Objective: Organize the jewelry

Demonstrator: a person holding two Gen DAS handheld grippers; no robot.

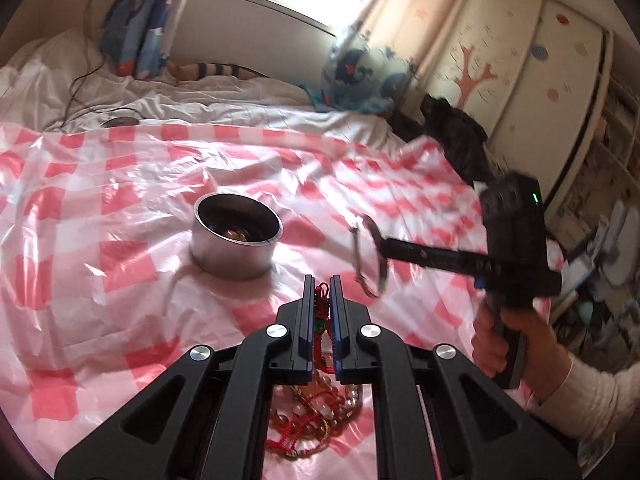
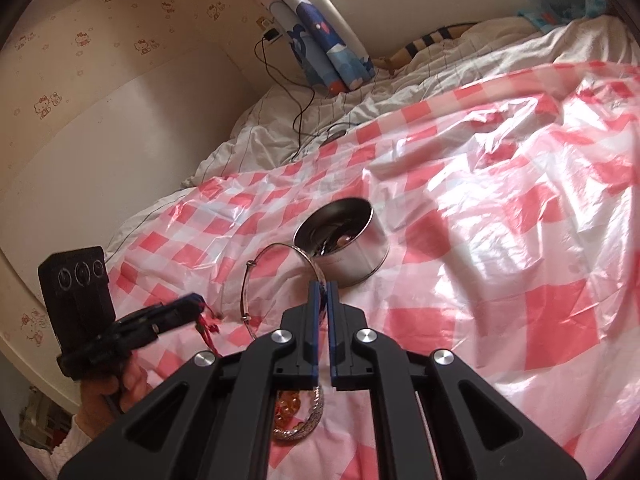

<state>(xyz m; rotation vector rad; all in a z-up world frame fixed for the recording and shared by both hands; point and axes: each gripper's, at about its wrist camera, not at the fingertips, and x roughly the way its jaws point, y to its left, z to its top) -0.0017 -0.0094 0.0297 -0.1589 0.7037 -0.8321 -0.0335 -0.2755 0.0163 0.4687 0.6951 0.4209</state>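
My left gripper (image 1: 322, 286) is shut on a red cord bracelet (image 1: 321, 308) with a green bead, lifted above a pile of beaded bracelets (image 1: 316, 412) on the checked sheet. In the right wrist view the left gripper (image 2: 196, 305) is at the left with the red cord (image 2: 206, 326) dangling from it. My right gripper (image 2: 323, 286) is shut on the rim of a thin silver bangle (image 2: 256, 280), held upright in the air; the left wrist view shows this bangle (image 1: 370, 256) too. A round metal tin (image 1: 236, 236) (image 2: 340, 240) stands open just beyond both grippers, with jewelry inside.
A red-and-white checked plastic sheet (image 1: 120, 208) covers the bed. Amber beads (image 2: 288, 404) and a silver bracelet (image 2: 316, 414) lie under the right gripper. White bedding, a black cable (image 2: 300, 112) and blue cartoon pillows (image 1: 360, 76) lie behind. A wardrobe (image 1: 540, 60) stands to the right.
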